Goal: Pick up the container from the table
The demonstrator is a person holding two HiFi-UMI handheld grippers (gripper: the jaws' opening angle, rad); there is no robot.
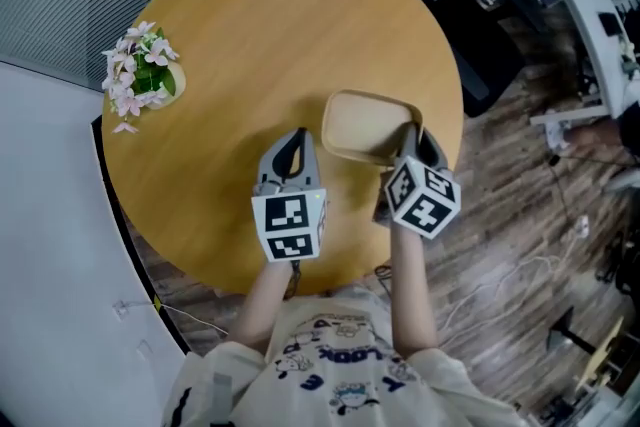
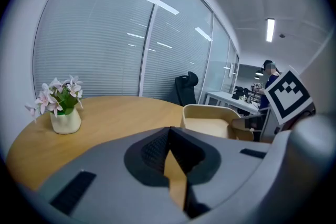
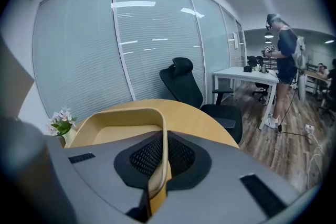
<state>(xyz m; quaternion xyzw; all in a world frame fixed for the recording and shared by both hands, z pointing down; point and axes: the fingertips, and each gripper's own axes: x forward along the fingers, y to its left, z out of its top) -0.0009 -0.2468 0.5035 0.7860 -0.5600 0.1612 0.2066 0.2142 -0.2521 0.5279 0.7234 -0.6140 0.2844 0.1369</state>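
Container [image 3: 118, 134] rim clamped by right gripper [image 3: 160, 160].
The right jaws are closed on the container's thin wall at its 4 o'clock side. The left gripper [image 2: 169, 153] is held at its 8 o'clock, jaws drawn together on nothing. The container is seen at 3 o'clock on the table [image 1: 250, 35], flowers [image 1: 138, 75] at 10.

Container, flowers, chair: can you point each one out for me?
container [image 1: 365, 125]: head view, on its bare inner floor.
flowers [image 1: 138, 75]: head view, on the middle of the bunch.
chair [image 3: 184, 89]: right gripper view, on its backrest.
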